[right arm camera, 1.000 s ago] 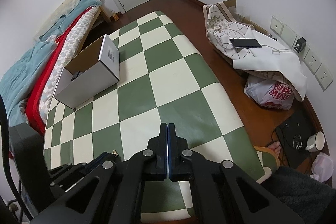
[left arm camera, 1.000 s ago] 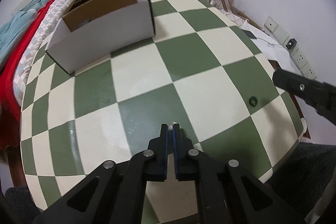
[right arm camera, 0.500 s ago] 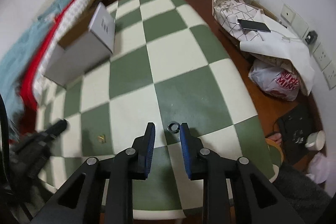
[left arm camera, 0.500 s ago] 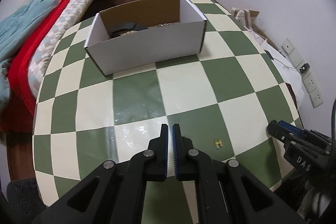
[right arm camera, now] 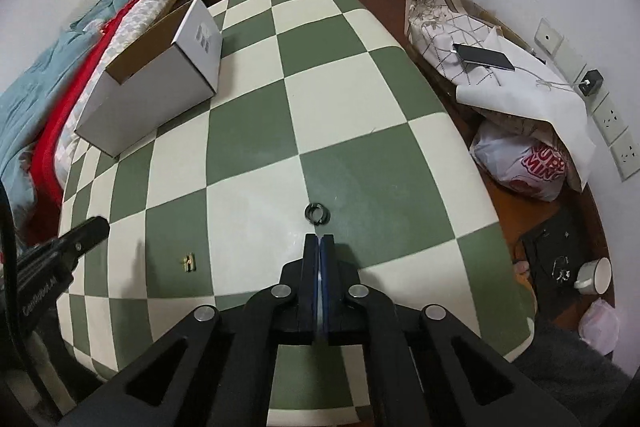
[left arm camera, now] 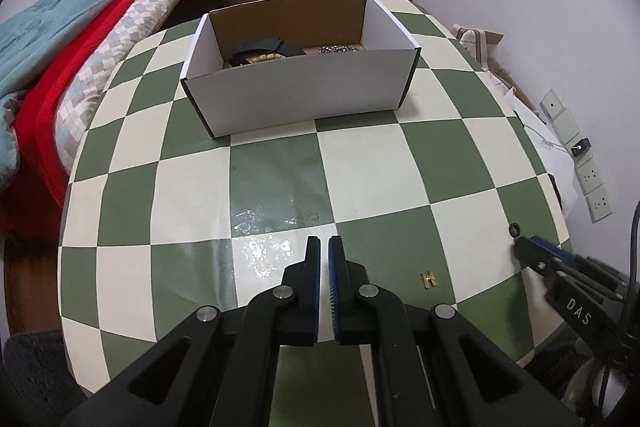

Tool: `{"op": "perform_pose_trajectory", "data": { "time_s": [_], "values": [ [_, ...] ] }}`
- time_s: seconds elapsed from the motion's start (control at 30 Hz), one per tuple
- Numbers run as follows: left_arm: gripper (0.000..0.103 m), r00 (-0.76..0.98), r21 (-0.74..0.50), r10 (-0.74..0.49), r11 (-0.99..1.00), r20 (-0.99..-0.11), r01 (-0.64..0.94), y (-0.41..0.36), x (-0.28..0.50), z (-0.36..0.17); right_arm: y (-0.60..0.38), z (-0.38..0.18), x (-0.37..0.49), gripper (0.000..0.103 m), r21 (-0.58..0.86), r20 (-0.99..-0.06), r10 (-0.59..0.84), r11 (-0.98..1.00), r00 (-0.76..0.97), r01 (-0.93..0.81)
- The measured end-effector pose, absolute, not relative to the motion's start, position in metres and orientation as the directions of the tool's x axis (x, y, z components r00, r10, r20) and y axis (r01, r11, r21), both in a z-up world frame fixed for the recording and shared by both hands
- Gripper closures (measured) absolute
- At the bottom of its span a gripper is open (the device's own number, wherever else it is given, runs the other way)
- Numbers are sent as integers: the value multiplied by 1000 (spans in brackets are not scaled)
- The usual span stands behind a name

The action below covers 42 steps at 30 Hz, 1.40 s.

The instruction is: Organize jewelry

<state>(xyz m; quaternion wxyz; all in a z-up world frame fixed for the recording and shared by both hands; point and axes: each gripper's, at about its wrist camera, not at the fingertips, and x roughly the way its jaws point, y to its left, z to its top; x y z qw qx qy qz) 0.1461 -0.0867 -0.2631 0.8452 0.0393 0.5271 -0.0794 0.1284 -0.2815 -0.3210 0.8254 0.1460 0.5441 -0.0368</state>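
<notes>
A white cardboard box (left arm camera: 298,93) stands at the far side of the checkered table and holds a black band and bead pieces; it also shows in the right wrist view (right arm camera: 156,87). A small gold piece (left arm camera: 428,278) lies on the table right of my left gripper (left arm camera: 324,245), whose jaws are nearly closed and empty; the piece also shows in the right wrist view (right arm camera: 189,261). A dark ring (right arm camera: 316,213) lies just ahead of my right gripper (right arm camera: 319,239), which is shut and empty. The ring (left arm camera: 514,227) shows small by the right gripper's tip (left arm camera: 524,249).
A bed with red and teal bedding (left arm camera: 80,39) runs along the table's left side. Right of the table lie a cloth-covered pile with a phone (right arm camera: 484,55), a plastic bag (right arm camera: 528,167) and a cup (right arm camera: 596,273) on the floor. Wall sockets (left arm camera: 588,175) are at the right.
The right gripper has closed; it was open around the ring half a second ago and now sits just behind it. The left gripper has swung to face the box.
</notes>
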Motion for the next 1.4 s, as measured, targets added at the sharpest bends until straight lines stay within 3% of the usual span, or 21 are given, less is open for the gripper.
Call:
{"op": "perform_pose_trajectory", "data": {
  "time_s": [0.03,0.07,0.17,0.23,0.33,0.6,0.73,0.87,0.93,1.0,1.4],
  "values": [
    [101,433,-15,-91,984,-897,176,-86,146,-263,-279,-322,131,63,204,-905,104,957,413,207],
    [101,434,-13,-88,985,-897,173,-86,147,-263,-277,-322,133,58,203,-901,104,959,421,198],
    [101,437,-6,-80,986,-896,169,-84,147,-262,-267,-322,144,58,140,-905,57,976,421,169],
    [101,443,5,-71,986,-894,168,-84,147,-261,-264,-322,148,62,112,-905,29,979,425,172],
    [101,448,12,-68,985,-892,173,-83,147,-260,-259,-323,149,90,59,-902,-17,985,431,164],
    [101,453,5,-74,986,-888,169,-80,149,-257,-264,-321,141,90,101,-890,7,978,455,182],
    [101,422,-70,-142,981,-896,180,-81,150,-260,-269,-312,131,90,158,-878,48,968,476,195],
    [89,390,-112,-180,975,-903,191,-95,144,-266,-271,-304,124,90,173,-869,57,965,491,194],
    [73,387,-109,-189,969,-903,220,-106,140,-269,-274,-301,121,90,179,-867,58,963,496,199],
    [46,386,-98,-190,965,-903,244,-117,137,-272,-279,-299,118,90,185,-864,57,960,500,211],
    [50,345,-47,-162,947,-925,319,-150,130,-297,-300,-290,114,90,187,-858,29,948,513,258]
  ]
}}
